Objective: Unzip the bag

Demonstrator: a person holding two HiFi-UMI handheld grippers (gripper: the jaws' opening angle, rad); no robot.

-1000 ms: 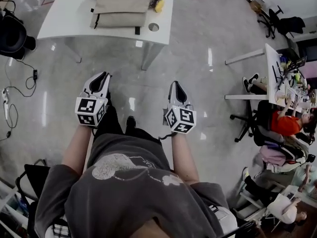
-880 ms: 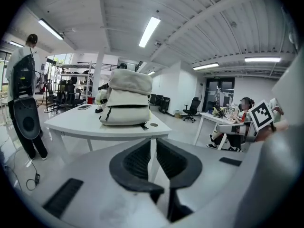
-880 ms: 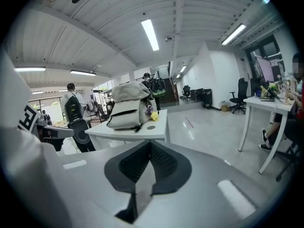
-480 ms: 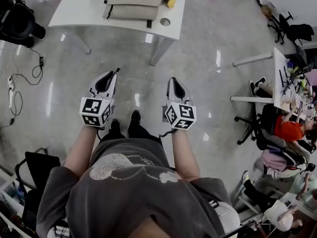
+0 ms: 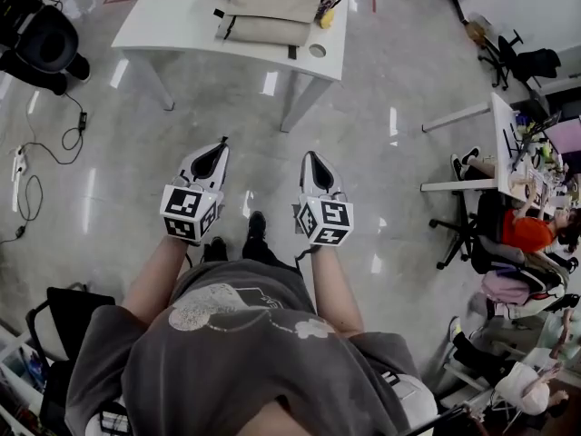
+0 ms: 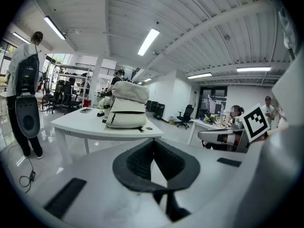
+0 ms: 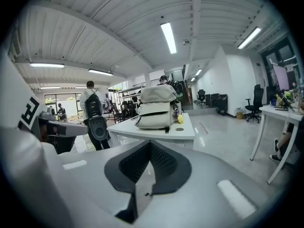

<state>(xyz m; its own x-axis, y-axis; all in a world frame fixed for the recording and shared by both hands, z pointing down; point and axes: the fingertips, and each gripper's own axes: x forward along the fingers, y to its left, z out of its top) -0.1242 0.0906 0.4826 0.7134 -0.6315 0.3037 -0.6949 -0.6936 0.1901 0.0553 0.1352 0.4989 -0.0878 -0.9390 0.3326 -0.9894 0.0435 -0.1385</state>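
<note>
Short of the counter (image 5: 172, 21) holding the bag (image 5: 272, 27), the left gripper (image 5: 221, 143) is just closing, empty; the right gripper (image 5: 306, 154) is hovering shut, empty.

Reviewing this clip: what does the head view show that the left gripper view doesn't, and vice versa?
Head view only: the wearer's grey shirt and black shoes. Left gripper view only: the ceiling and its light strips. Both: the left gripper, fingers just closed on nothing, and the beige bag on the white table, some way ahead.
</note>
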